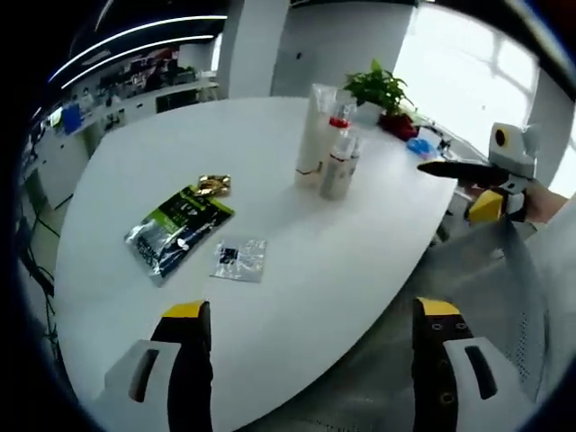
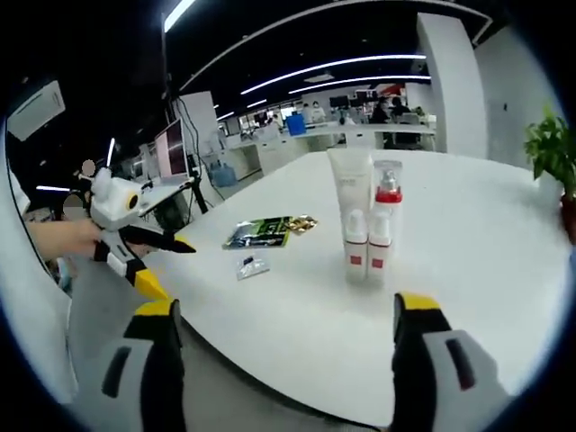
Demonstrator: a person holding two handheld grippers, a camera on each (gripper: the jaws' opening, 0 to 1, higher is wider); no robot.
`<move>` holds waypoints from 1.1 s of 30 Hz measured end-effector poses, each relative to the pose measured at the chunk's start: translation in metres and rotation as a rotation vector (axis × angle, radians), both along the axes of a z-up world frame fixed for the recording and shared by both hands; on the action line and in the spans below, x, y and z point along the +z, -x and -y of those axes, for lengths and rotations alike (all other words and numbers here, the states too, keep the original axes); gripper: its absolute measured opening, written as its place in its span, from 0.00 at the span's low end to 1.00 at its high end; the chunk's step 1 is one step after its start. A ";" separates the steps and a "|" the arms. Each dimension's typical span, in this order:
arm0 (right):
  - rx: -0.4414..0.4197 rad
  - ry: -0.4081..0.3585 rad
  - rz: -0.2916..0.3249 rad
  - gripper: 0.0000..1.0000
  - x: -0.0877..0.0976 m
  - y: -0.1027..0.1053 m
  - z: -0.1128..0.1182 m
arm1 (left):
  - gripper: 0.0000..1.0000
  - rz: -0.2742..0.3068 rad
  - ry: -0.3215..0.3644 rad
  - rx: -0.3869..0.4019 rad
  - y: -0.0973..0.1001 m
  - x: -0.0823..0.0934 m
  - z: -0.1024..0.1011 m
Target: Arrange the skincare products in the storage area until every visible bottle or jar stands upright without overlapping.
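1. Left gripper view: the left tongs (image 1: 310, 337) are wide and hold nothing. The bottles (image 1: 329, 144) stand close together at the upper middle of the tabletop (image 1: 360, 261), long sides pointing up. The flat packets (image 1: 180, 225) lie at middle left.
2. Right gripper view: the right tongs (image 2: 286, 333) are wide and hold nothing. The bottles (image 2: 367, 225) stand near the middle. A careless reach could knock one into the others.

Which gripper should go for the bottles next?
Probably right. The right gripper faces the bottle cluster head-on, open. The left gripper looks toward the flat sachets; from there the bottles stand farther off across the table.
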State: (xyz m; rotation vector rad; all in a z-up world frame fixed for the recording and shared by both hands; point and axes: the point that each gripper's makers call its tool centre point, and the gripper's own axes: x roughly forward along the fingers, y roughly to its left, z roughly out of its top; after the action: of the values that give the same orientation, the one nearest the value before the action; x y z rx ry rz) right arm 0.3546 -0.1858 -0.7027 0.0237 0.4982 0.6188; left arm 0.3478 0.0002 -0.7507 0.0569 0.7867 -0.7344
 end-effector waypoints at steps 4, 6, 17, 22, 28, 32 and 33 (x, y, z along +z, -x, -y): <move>-0.003 0.010 0.002 1.00 -0.002 0.000 0.002 | 0.92 0.000 -0.004 0.004 0.006 -0.002 -0.002; 0.000 0.016 0.002 1.00 -0.002 0.000 0.002 | 0.92 -0.002 -0.012 -0.002 0.008 -0.003 -0.002; 0.006 0.028 -0.002 1.00 -0.004 0.002 0.002 | 0.92 0.019 -0.003 0.013 0.005 0.002 -0.001; 0.007 0.032 -0.001 1.00 -0.005 0.002 0.002 | 0.92 0.017 -0.006 0.010 0.006 0.002 -0.001; 0.008 0.033 -0.001 1.00 -0.005 0.002 0.002 | 0.92 0.017 -0.008 0.007 0.007 0.002 -0.001; 0.011 0.036 -0.002 1.00 -0.006 0.003 0.002 | 0.92 0.018 -0.009 0.008 0.006 0.003 -0.001; 0.011 0.037 -0.003 1.00 -0.006 0.003 0.002 | 0.92 0.018 -0.009 0.009 0.006 0.003 -0.001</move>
State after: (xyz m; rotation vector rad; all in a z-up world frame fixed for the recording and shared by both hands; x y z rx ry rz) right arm 0.3518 -0.1876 -0.7084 -0.0131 0.5124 0.6208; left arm 0.3416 0.0015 -0.7481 0.0679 0.7729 -0.7215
